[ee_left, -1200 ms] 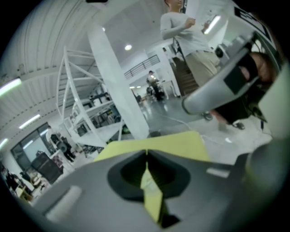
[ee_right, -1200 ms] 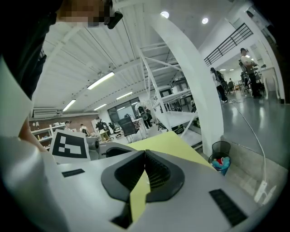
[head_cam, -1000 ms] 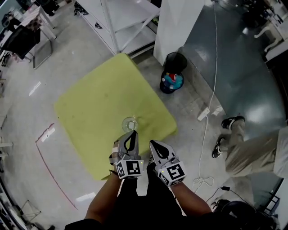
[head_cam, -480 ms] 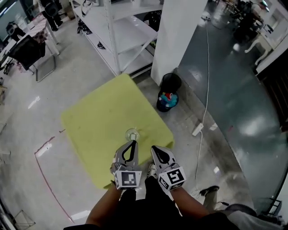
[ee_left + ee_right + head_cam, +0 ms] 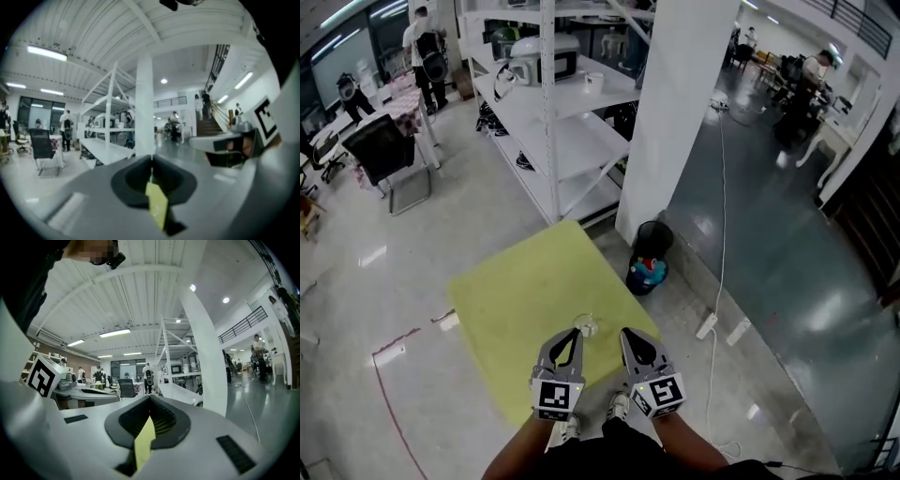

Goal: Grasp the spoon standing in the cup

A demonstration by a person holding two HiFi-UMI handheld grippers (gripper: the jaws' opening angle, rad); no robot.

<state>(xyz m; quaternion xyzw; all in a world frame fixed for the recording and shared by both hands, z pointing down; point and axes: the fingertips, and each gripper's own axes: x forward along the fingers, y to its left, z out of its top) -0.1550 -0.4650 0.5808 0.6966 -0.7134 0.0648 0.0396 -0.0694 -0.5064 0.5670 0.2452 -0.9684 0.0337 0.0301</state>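
Left gripper (image 5: 570, 337) and right gripper (image 5: 631, 337) hover side by side over the near edge of the yellow bench (image 5: 511, 295), jaws pressed together and empty, likely just staging, since they aim out at the room while the cup (image 5: 586, 326) sits just ahead, its spoon too small to make out.

I stand in a big open workshop hall that doubles as an office. It has a polished grey floor (image 5: 787, 272), white metal shelving (image 5: 548, 103) with gear on it and a square white column (image 5: 680, 112). There is a black office chair (image 5: 382, 150), a staircase (image 5: 208, 123) under a railed gallery (image 5: 243, 326), and strip lights (image 5: 115, 333) overhead.
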